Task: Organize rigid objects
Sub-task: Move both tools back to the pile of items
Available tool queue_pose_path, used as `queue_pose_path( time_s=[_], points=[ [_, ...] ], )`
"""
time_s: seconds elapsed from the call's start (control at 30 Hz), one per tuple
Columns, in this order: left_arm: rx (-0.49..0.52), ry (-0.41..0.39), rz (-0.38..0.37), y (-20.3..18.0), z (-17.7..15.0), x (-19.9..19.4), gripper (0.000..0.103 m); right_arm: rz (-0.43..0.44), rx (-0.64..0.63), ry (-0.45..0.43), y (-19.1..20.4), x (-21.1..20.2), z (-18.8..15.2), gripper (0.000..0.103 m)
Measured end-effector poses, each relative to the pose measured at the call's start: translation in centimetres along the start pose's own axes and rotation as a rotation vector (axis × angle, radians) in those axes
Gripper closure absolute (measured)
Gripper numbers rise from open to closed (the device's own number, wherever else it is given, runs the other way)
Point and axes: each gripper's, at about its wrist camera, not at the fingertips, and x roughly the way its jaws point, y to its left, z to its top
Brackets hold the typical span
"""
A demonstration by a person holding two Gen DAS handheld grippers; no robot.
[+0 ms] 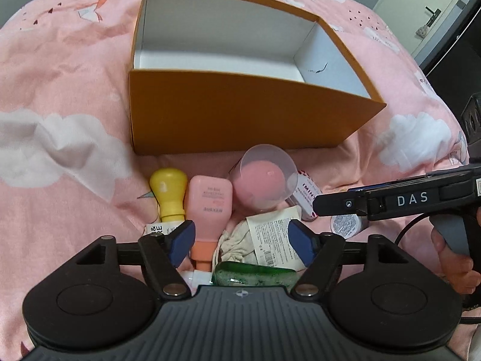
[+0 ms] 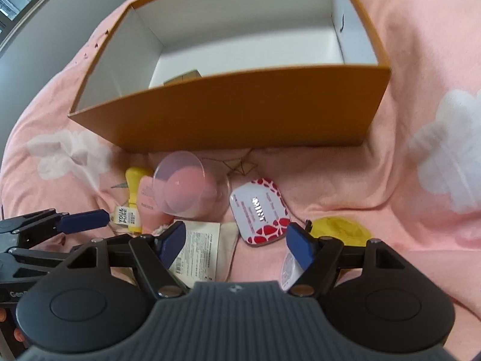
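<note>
A heap of small items lies on the pink bedsheet in front of an orange box [image 1: 240, 114] with a white inside. My left gripper [image 1: 242, 240] hangs open over a pink tube [image 1: 209, 207] and a cloth pouch [image 1: 237, 243] with a paper label; its pads touch neither. A yellow bottle [image 1: 168, 192] lies left of the tube, and a clear cup [image 1: 261, 180] holding a pink sponge lies beyond. My right gripper [image 2: 236, 242] is open just above a red-and-white mint tin [image 2: 258, 213], with a yellow round lid [image 2: 339, 228] at its right finger.
The orange box [image 2: 240, 114] is open-topped, with one small brown item [image 2: 183, 78] in its near left corner. A green glassy object [image 1: 255, 275] and a small white jar [image 1: 345, 224] lie close under the grippers. A person's hand [image 1: 451, 258] holds the right gripper's handle.
</note>
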Motion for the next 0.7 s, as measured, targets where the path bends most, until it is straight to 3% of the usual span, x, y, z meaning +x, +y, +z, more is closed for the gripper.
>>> queue_pose_path(
  time_s=[0.2, 0.43, 0.57, 0.7],
  points=[
    [0.053, 0.025, 0.045, -0.7, 0.4, 1.2, 0.021, 0.002, 0.001, -0.01, -0.1, 0.2, 0.3, 0.035],
    [0.142, 0.101, 0.038, -1.0, 0.9, 1.5, 0.025, 0.006, -0.224, -0.047, 3.9, 0.2, 1.3, 0.033],
    [0.17, 0.108, 0.105, -0.7, 1.4, 1.6, 0.025, -0.031, -0.317, -0.047, 5.4, 1.4, 2.0, 0.028],
    [0.182, 0.13, 0.115, -0.4, 1.6, 2.1, 0.026, -0.052, -0.388, -0.027, 6.5, 3.0, 2.3, 0.027]
  ],
)
